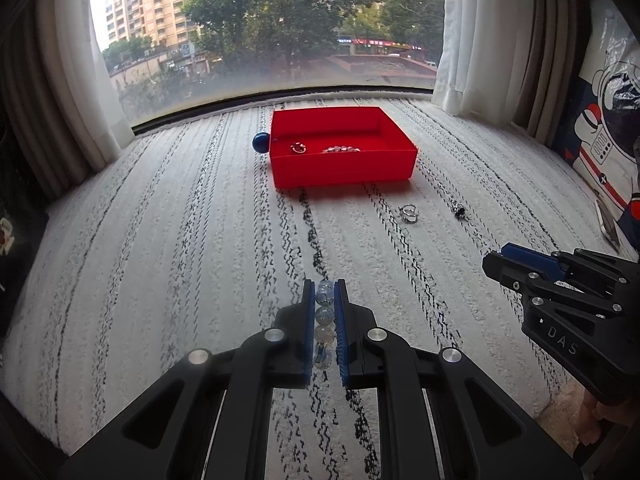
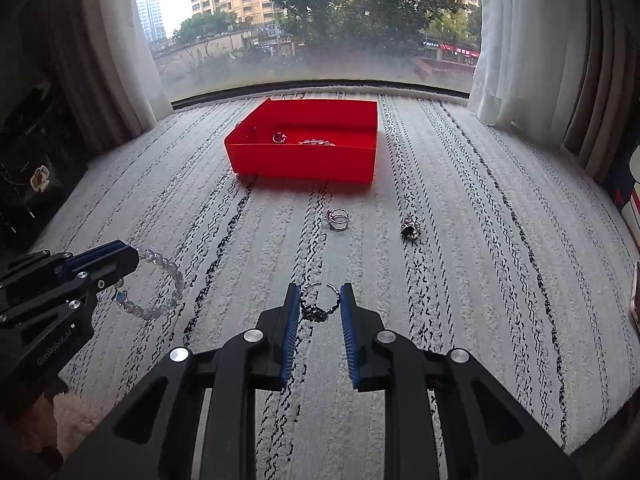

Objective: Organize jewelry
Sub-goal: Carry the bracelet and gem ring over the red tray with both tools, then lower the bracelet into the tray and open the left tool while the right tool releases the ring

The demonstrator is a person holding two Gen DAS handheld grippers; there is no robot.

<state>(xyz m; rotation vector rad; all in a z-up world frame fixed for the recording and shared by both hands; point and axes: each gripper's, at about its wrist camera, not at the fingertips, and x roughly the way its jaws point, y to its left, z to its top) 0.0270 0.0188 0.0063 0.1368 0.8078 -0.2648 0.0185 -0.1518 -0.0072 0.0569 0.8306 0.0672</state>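
Left gripper (image 1: pixel 325 292) clamped tight on a beaded bracelet (image 2: pixel 160 284), pale blue and clear beads lined up between the blue pads (image 1: pixel 308 320) in the left wrist view; from the right wrist view, rest of the loop hanging out past the fingertips, above the rug

Right gripper (image 2: pixel 320 300) closed to a narrow gap on a ring (image 2: pixel 318 304), thin silver band open at the top with a dark cluster at the bottom, pinched between the 2 blue pads (image 2: pixel 291 320) and held off the striped white rug (image 2: pixel 480 280)

Red box (image 1: pixel 344 160) farther back on the rug, near the window (image 1: pixel 280 20), open on top, holding a small silver ring (image 1: pixel 298 147) and a strand of clear beads (image 1: pixel 342 149) on its floor; blue ball (image 1: pixel 261 143) touching the box's left wall in the left wrist view

2 more pieces lying loose on the rug in front of the box: a silver double-band ring (image 2: pixel 338 219) and, just to its right, a dark-stoned ring (image 2: pixel 410 229), well apart from both grippers

Curtains (image 1: pixel 80 100) at both sides of the window, astronaut-print cushion (image 1: pixel 600 140) at the right edge, a bit of a hand (image 1: pixel 596 420) showing under the right gripper's body
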